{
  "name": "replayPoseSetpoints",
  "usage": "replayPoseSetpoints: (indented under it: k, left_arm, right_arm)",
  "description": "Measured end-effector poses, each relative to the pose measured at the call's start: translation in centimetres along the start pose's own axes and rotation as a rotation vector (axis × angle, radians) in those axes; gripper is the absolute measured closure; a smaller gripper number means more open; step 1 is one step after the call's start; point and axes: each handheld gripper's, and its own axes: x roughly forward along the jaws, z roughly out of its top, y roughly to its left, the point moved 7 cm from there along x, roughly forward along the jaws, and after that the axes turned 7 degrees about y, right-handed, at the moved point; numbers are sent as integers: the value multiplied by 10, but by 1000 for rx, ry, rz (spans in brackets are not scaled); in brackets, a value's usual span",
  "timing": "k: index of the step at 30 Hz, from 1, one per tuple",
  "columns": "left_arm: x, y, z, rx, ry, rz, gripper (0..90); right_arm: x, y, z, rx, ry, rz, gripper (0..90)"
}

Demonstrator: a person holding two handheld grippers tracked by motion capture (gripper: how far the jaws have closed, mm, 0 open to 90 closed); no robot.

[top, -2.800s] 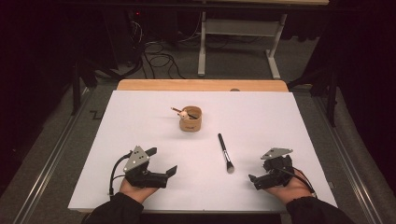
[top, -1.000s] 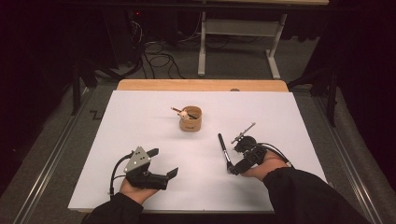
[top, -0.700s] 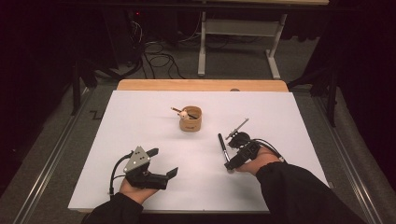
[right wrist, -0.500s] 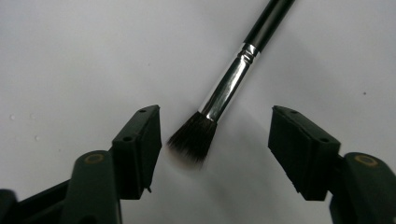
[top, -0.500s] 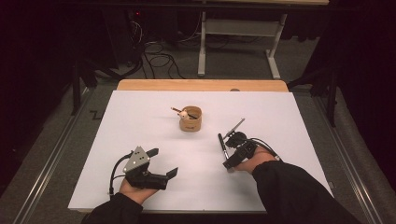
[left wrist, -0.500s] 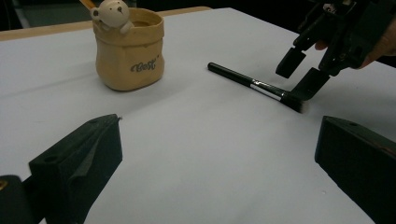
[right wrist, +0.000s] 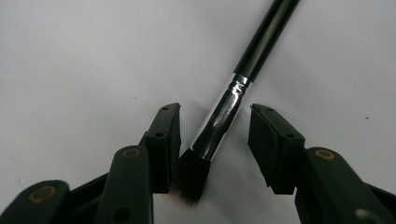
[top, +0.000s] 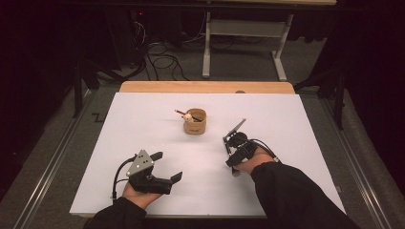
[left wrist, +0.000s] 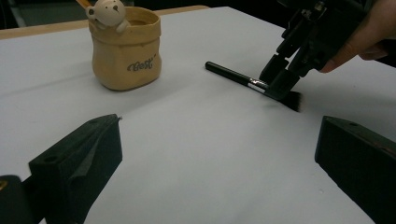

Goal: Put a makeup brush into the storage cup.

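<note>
Now the brush [right wrist: 219, 122] lies between the closing right jaws, ungripped

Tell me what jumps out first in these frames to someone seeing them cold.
First the right gripper, down on the white table with its jaws straddling the silver ferrule of a black makeup brush; they have just been closing, but gaps remain on both sides. Next, the tan cup with a small bear figure on its rim, mid-table. The left gripper rests near the front edge, jaws open.
</note>
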Motion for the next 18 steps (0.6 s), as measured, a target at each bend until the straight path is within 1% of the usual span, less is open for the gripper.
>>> replayPoseSetpoints:
  k: [1, 3, 4, 5, 6, 7, 10, 12, 13, 15, 16, 18]
  left_arm:
    - [0, 0, 0, 0, 0, 0, 15]
    - [0, 0, 0, 0, 3, -1, 15]
    - [0, 0, 0, 0, 4, -2, 15]
    - [0, 0, 0, 0, 4, -1, 15]
    - [0, 0, 0, 0, 4, -1, 15]
    - [0, 0, 0, 0, 0, -1, 15]
    - [1, -1, 0, 3, 2, 1, 15]
    - [2, -1, 0, 4, 2, 1, 15]
    - [2, -1, 0, 3, 2, 1, 15]
    - [1, -1, 0, 3, 2, 1, 15]
    - [1, -1, -1, 4, 3, 0, 15]
    - [2, -1, -1, 4, 4, 0, 15]
  right_arm:
    - [0, 0, 1, 10, -3, 6, 557]
    - [1, -1, 1, 11, -1, -1, 570]
    - [1, -1, 1, 20, 3, 3, 576]
    - [0, -1, 1, 41, 8, 11, 583]
    - [1, -2, 2, 33, 4, 10, 592]
    - [0, -2, 1, 45, 11, 14, 602]
    - [0, -4, 2, 40, 12, 9, 627]
    - [1, -3, 2, 43, 19, 15, 639]
    - [1, -3, 2, 52, 22, 10, 643]
    - [2, -2, 2, 48, 26, 12, 655]
    - [2, -1, 2, 56, 31, 10, 658]
    - [3, -2, 2, 51, 33, 7, 668]
